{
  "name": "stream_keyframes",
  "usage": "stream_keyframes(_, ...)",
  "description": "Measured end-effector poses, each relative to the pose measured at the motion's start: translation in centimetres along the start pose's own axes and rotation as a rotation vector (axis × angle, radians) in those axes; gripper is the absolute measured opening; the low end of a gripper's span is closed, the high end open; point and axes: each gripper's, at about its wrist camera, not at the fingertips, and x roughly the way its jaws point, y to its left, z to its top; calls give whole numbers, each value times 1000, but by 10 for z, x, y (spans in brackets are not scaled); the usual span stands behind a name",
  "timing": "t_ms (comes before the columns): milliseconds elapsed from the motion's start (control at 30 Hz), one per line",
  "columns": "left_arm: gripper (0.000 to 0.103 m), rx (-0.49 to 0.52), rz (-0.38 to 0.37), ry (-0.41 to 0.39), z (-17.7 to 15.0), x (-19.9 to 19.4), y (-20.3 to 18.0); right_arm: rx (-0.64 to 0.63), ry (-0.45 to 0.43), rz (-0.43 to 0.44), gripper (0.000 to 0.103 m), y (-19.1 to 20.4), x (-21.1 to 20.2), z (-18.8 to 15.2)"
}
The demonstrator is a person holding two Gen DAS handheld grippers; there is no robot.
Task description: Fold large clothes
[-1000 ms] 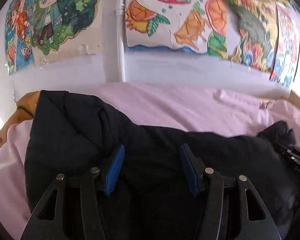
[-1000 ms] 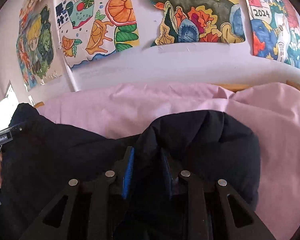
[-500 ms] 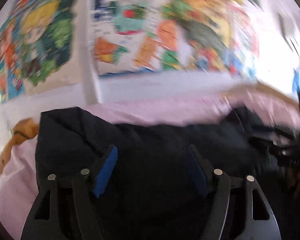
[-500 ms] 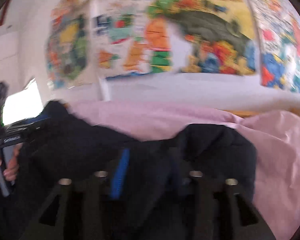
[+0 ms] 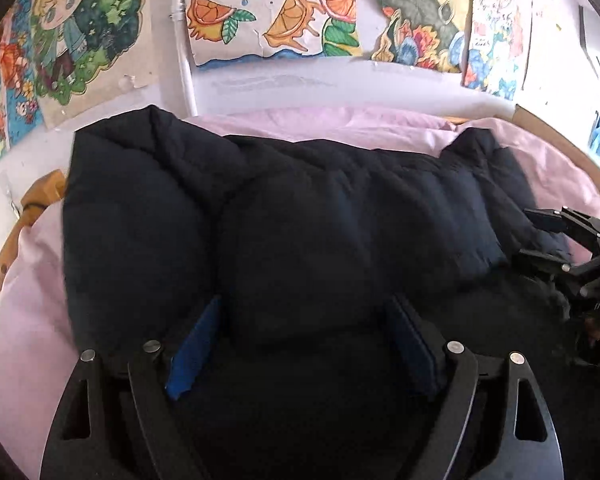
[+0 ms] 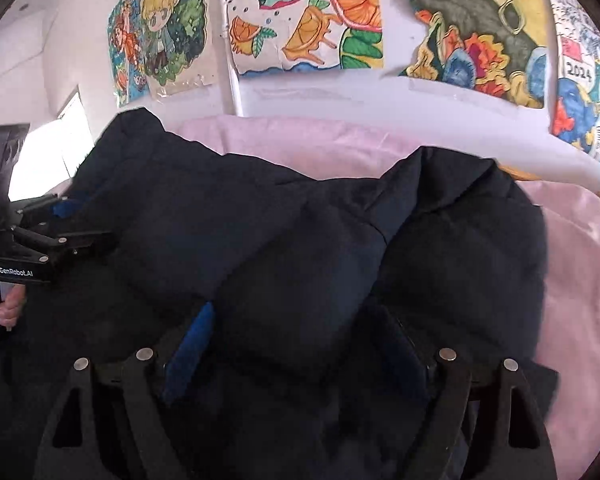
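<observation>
A large dark navy padded jacket lies spread across a pink bedsheet; it also fills the right wrist view. My left gripper is open, its blue-padded fingers wide apart over the jacket's near edge, with puffy fabric bulging between them. My right gripper is also open over the jacket's near edge, its fingers wide apart around a fold. Each gripper shows at the side of the other's view, the right one and the left one.
A white wall with colourful posters stands just behind the bed. A white pipe runs down the wall. The wooden bed frame shows at the left, and pink sheet lies right of the jacket.
My right gripper has opened from a narrow grip on the fabric. My left gripper has opened wider. Both views shifted, and the jacket now lies more spread out.
</observation>
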Motion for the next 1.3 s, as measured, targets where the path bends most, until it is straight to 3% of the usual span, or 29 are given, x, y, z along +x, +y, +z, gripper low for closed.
stream_keyframes(200,81,41,-35,19,-9,-76,-12,6,-2,-27,96,21,-80,8)
stream_keyframes(300,87,63,-60,-13,-17,-124,-21,-73,-11,-48,103,48,-129,14)
stream_keyframes(467,99,79,-121,-73,-39,-201,-53,-192,-77,-15,103,103,-213,8)
stream_keyframes(633,99,-26,-251,-6,-51,-248,-72,-245,-64,49,103,150,-264,-12)
stream_keyframes(700,101,-77,-289,-15,-58,-270,-75,-264,-42,62,103,164,-281,-26)
stream_keyframes(800,102,-107,-292,-54,-70,-300,-78,-322,15,49,103,184,-296,-51)
stream_keyframes(967,102,-13,-233,-102,-92,-324,-90,-502,139,85,103,208,-295,-107)
stream_keyframes(1133,102,2,-277,-13,-103,-305,-98,-704,245,152,103,231,-279,-162)
stream_keyframes(1200,102,42,-281,12,-106,-298,-106,-721,272,181,103,232,-271,-174)
stream_keyframes(1300,102,156,-285,35,-118,-290,-121,-717,312,155,103,226,-258,-183)
